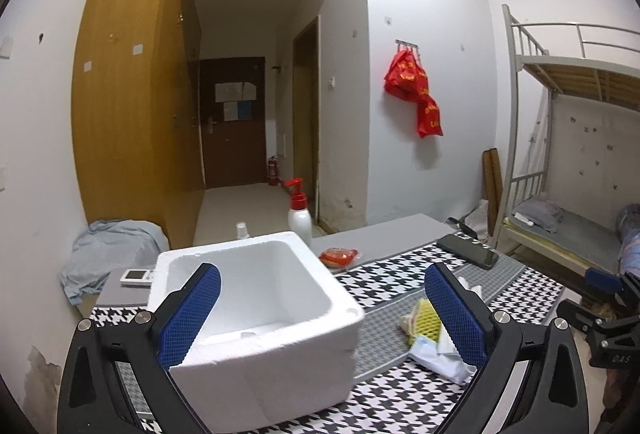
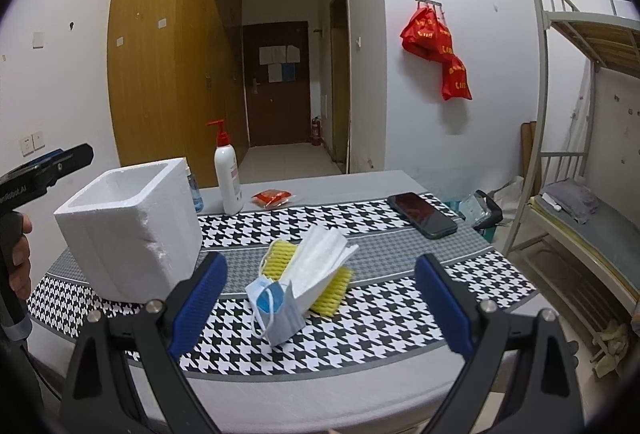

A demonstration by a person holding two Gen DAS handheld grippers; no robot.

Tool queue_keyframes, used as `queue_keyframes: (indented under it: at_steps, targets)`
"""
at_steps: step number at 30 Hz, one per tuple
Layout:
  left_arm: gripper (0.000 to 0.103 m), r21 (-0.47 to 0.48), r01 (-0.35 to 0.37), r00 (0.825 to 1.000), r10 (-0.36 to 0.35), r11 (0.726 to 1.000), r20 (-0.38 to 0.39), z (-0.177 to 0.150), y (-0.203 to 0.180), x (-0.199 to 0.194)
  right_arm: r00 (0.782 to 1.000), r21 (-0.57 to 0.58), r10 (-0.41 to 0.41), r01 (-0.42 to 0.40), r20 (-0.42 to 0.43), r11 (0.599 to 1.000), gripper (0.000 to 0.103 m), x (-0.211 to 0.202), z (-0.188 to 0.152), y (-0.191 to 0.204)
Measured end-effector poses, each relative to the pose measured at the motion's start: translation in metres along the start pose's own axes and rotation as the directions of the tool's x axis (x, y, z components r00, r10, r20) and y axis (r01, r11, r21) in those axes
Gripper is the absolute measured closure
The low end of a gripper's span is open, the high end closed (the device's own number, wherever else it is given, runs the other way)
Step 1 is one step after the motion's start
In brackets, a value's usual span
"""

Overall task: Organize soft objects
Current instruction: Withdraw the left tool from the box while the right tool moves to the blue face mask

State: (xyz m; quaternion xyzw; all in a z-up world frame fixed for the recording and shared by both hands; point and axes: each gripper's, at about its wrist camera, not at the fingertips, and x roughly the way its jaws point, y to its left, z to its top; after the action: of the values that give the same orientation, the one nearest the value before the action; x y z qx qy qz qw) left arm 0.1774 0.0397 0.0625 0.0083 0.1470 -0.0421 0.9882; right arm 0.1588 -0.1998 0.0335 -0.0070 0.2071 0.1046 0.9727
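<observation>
A white foam box (image 1: 276, 274) stands open-topped on the houndstooth tablecloth (image 2: 360, 334), at the table's left side. My left gripper (image 1: 324, 314) is open wide around the box's near side, and its blue pads do not press on the walls. Right of the box (image 2: 128, 234) lies a pile of soft things (image 2: 304, 274): a yellow foam net, white face masks and a blue mask. My right gripper (image 2: 322, 308) is open just short of that pile, with nothing between its fingers. In the left wrist view the pile (image 1: 420, 326) is partly hidden behind the right finger.
A black phone (image 2: 422, 214) lies at the table's far right. A white pump bottle (image 2: 228, 174), a small spray bottle (image 2: 194, 190) and a red packet (image 2: 272, 198) stand behind the box. A remote (image 1: 136, 276) lies at far left. A bunk bed (image 2: 580, 194) stands to the right.
</observation>
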Motion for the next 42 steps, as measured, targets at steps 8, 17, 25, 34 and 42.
queue_keyframes:
  at_steps: [8,17,25,34,42]
  targets:
    - [0.001,0.013,0.031,1.0,-0.031,0.999,-0.004,-0.01,-0.021,-0.003,1.0,0.002,0.0,0.0,0.001,1.0,0.006,-0.005,-0.002,-0.006]
    - [0.001,-0.004,0.045,0.999,-0.045,0.999,0.003,-0.031,-0.038,-0.009,1.0,0.016,0.005,-0.005,0.006,1.0,0.006,-0.012,-0.012,-0.021]
    - [0.001,-0.013,0.083,0.996,-0.083,0.996,0.017,-0.054,-0.056,-0.016,1.0,0.028,0.018,-0.018,0.01,0.999,0.006,-0.015,-0.018,-0.03]
    - [0.001,-0.004,0.111,0.994,-0.111,0.994,0.007,-0.078,-0.075,-0.016,0.999,0.026,0.046,-0.046,-0.001,0.999,0.006,-0.015,-0.028,-0.033]
    - [0.001,-0.007,0.122,0.992,-0.122,0.992,-0.003,-0.1,-0.087,-0.013,0.996,0.042,0.077,-0.075,-0.035,0.996,0.006,-0.004,-0.04,-0.034]
